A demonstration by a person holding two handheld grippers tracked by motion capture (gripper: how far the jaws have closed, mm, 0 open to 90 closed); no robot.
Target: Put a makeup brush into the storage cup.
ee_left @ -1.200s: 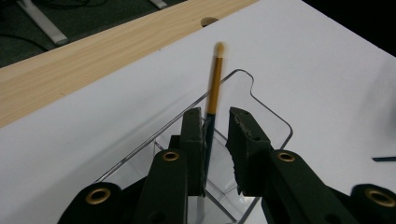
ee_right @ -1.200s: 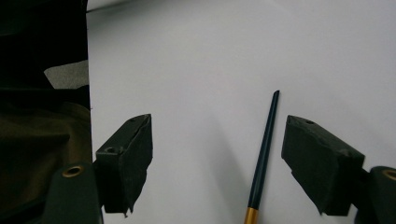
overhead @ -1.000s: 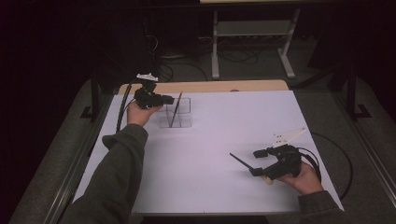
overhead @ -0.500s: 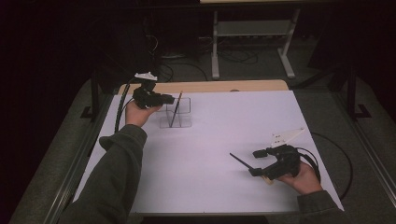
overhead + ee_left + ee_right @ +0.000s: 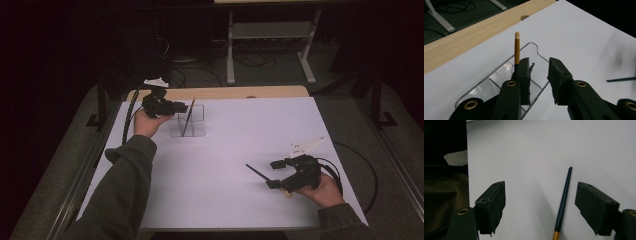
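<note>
- Near edge of the white tabletop [image 5: 225, 165]: the right tongs [image 5: 270, 173] stand wide, their jaws to either side of a dark brush [image 5: 563, 206] that lies flat, not pressing on it.
- Farther back, the left tongs [image 5: 539, 75] have just been opening; nothing sits between the jaws.
- Just beyond them a second brush [image 5: 517, 51] stands upright in the clear organizer [image 5: 196, 120].

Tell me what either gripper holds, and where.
Nothing. Left gripper, jaws just opening, has released the gold-handled brush standing in the clear organiser. Right gripper is open around another brush.
</note>
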